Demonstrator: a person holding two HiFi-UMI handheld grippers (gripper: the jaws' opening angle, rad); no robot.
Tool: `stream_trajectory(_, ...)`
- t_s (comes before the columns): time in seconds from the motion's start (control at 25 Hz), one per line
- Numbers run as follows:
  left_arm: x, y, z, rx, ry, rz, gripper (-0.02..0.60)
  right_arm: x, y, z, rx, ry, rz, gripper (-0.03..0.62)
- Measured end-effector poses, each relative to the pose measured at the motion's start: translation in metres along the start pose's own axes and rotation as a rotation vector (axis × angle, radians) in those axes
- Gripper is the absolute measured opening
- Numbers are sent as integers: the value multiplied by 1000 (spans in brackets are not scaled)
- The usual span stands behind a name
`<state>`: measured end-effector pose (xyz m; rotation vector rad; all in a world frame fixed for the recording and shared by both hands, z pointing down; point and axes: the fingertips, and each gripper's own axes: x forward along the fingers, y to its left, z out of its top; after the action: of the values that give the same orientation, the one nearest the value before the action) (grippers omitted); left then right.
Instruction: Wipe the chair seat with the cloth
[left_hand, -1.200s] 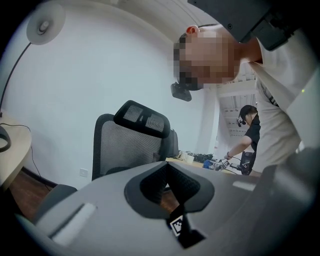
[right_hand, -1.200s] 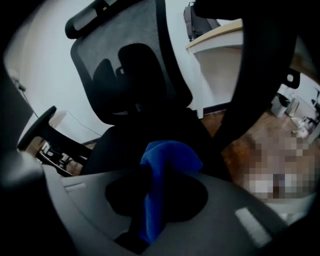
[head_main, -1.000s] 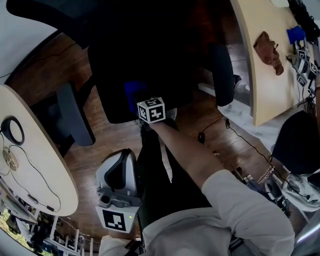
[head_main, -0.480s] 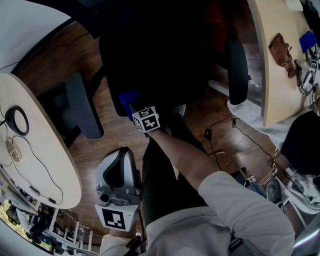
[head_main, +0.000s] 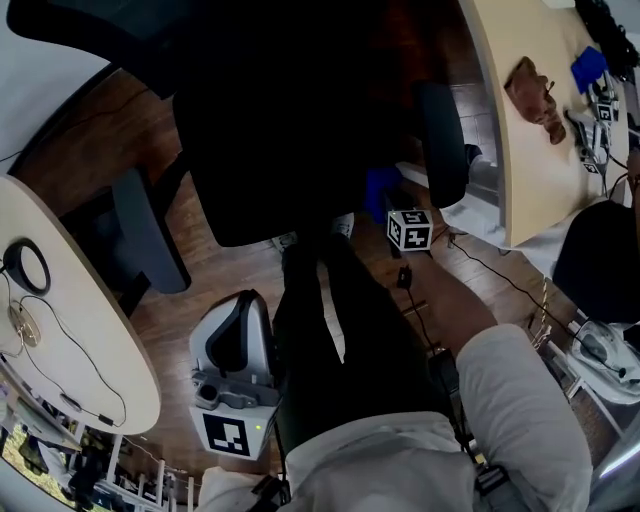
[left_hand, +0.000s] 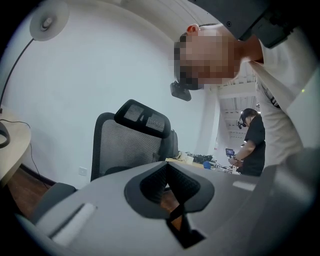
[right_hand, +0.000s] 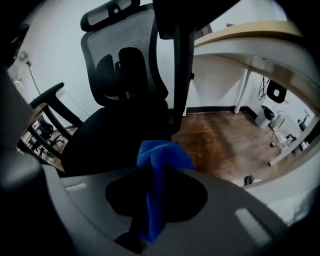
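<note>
Chair seat (head_main: 290, 150): black and very dark in the head view, where it fills the upper middle. One armrest (head_main: 443, 140) stands at its side towards the right tabletop (head_main: 520, 170). In the right gripper view the chair seat (right_hand: 110, 137) lies ahead and to the left of the tongs, and the mesh backrest (right_hand: 122, 55) stands upright behind it.

Floor (head_main: 220, 285): brown wood, showing below and on both sides of the chair.

Tabletops: the pale right one carries a brown crumpled item (head_main: 535, 92). A second, rounded tabletop (head_main: 70, 330) at the view's left edge carries a dark ring (head_main: 24, 262) and a thin cable.

Person: dark trouser legs (head_main: 330, 330) run down from the seat's front edge. The right forearm (head_main: 450, 300) reaches up out of a light sleeve.

Left gripper (head_main: 235, 340): held low beside the legs, well apart from the chair seat. In its own view the left gripper (left_hand: 168, 175) points up past the person. Its tongs are pressed together with nothing between them.

Right gripper (head_main: 395, 210): at the seat's front corner, just beside the armrest. In its own view the right gripper (right_hand: 156, 175) has its tongs pinching the cloth (right_hand: 162, 155).

Cloth (head_main: 379, 188): blue, bunched, sticking out beyond the tong tips. It sits at the seat's edge, with bare floor (right_hand: 220, 140) to its right. The seat is too dark for us to tell whether the cloth touches the edge or hangs just off it.
</note>
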<state>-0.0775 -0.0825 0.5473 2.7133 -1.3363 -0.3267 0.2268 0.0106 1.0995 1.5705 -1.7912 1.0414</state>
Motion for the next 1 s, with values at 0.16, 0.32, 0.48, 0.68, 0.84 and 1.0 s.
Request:
stream_trajectory(0.16,14,6,17,-21,5,18,67,-11,38,62,-58,-66,53,69)
stream_trajectory(0.32,31,-1,83,-14,-3,17,67,-53,117,174,-65,-246,143,69)
stream_trajectory(0.48,19,-20,192,24,-6,42,67,-207,203,310,-94,-482,227,71)
stream_trajectory(0.68,22,-56,344,111,-43,38,66,-505,297,489,-223,-894,316,71)
stream_trajectory(0.84,58,-93,479,207,-80,-25,63,-728,347,581,-328,-1085,381,72)
stream_trajectory(1.0,39,-166,551,297,-192,-87,63,-873,360,561,-508,-1226,419,72)
